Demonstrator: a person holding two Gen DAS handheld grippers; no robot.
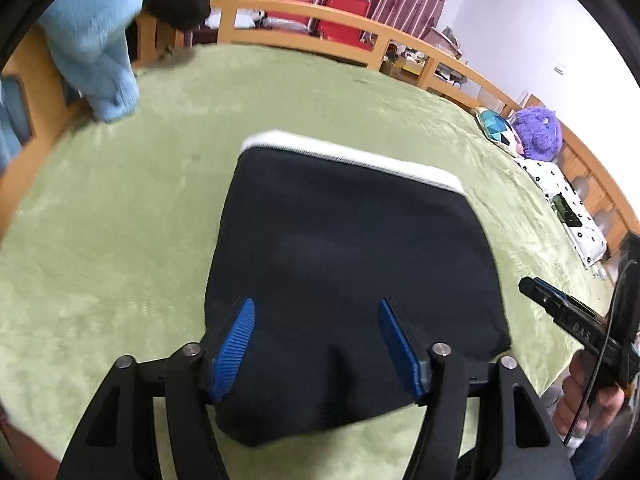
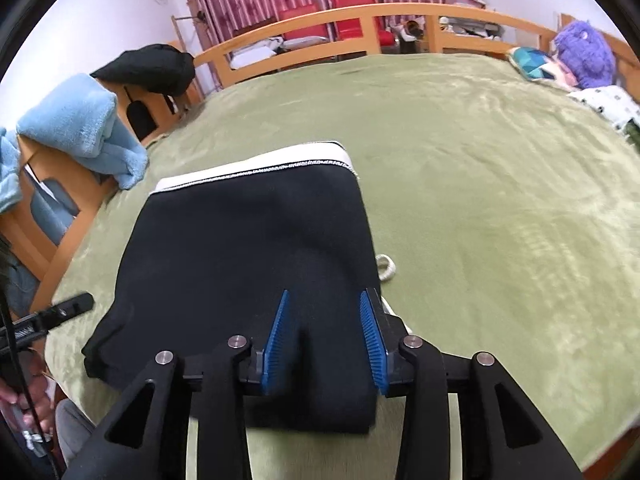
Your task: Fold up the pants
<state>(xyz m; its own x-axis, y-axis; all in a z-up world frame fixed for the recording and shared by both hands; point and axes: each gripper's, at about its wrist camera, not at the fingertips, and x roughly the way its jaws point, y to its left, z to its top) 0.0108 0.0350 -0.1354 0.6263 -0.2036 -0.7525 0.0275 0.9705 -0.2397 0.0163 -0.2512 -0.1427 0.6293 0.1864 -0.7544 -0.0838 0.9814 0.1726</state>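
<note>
Folded dark pants [image 1: 352, 264] lie on a green bed cover [image 1: 120, 248], under two hand-held grippers with their blue pads apart.

Nearest, the left gripper [image 1: 316, 308] stands with jaws wide, nothing pinched; the right gripper [image 2: 326, 300] stands narrower, also parted; whether either set of pads brushes the cloth I cannot tell, as the near edge is blurred and partly hidden by the fingers; the pants' white waistband [image 2: 256, 166] faces away; a white drawstring [image 2: 387, 266] peeks out beside them; farther off, a light blue towel [image 2: 80, 128] drapes over the wooden bed frame [image 2: 360, 20]; a purple plush toy [image 1: 538, 132] sits at the far edge, cut off in the right view.
</note>
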